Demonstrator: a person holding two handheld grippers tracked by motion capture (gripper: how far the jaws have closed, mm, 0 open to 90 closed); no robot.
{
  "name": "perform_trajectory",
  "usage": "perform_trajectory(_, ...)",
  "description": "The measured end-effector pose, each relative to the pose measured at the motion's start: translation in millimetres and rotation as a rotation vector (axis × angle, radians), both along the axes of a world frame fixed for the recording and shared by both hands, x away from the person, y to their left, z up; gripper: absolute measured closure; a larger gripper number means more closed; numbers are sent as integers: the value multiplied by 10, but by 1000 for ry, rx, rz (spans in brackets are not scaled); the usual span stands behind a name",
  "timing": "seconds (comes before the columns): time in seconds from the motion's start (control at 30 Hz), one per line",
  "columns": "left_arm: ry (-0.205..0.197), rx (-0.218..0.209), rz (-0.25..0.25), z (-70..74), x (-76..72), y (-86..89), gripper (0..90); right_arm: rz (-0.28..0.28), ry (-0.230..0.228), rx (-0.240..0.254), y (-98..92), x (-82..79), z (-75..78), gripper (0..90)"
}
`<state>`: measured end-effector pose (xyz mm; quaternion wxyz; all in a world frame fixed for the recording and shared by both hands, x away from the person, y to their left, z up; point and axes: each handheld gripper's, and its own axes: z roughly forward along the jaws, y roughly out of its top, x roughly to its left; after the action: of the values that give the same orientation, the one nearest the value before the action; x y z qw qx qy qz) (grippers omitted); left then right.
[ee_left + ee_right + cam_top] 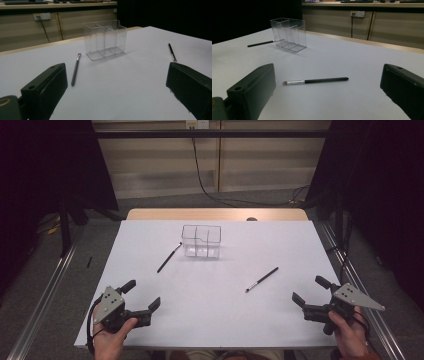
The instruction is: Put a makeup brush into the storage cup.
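Observation:
A clear plastic organizer (201, 241) with several compartments stands upright toward the far middle of the white table (215, 320); it looks empty (106, 38) (289, 33). One black-handled brush (169, 257) lies just left of it (75, 70) (263, 43). A second brush (261, 279) lies right of centre, its metal ferrule toward the near side (317, 80) (172, 52). My left gripper (144, 295) rests at the near left corner, open, nothing between its jaws. My right gripper (310, 290) sits at the near right, open too, with the second brush lying ahead of it.
A wooden table edge (215, 214) runs behind the white surface. Cables (210, 190) trail across the grey floor beyond. Metal rails (45, 290) flank the table on both sides, and dark curtains hang at left and right.

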<state>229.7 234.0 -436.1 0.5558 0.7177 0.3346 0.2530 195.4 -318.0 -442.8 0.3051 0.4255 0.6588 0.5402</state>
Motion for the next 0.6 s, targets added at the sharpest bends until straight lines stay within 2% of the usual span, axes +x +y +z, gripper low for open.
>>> perform_trajectory(0.27, 5, -3, 2, -3, 19, -4, 36, 14, 9, 6, 3, 6, -9, 0)
perform_trajectory(0.4, 23, -3, 4, -10, 18, -6, 36, 15, 12, 6, 7, 16, -15, 0)
perform_trajectory(0.43, 33, -7, 2, -8, 19, -5, 36, 15, 12, 6, 7, 16, -15, 0)
perform_trajectory(0.47, 43, -42, -24, 24, -4, -11, 35, 13, 15, 8, 19, 15, -12, 0)
perform_trajectory(0.5, 43, -42, -24, 24, -4, -11, 35, 13, 15, 8, 20, 15, -11, 0)
perform_trajectory(0.53, 12, -38, -25, 64, -18, -38, 35, 17, 16, 8, 18, 12, -11, 0)
perform_trajectory(0.6, 4, -38, -29, 76, -16, -49, 30, 16, 15, 7, 18, 11, -10, 0)
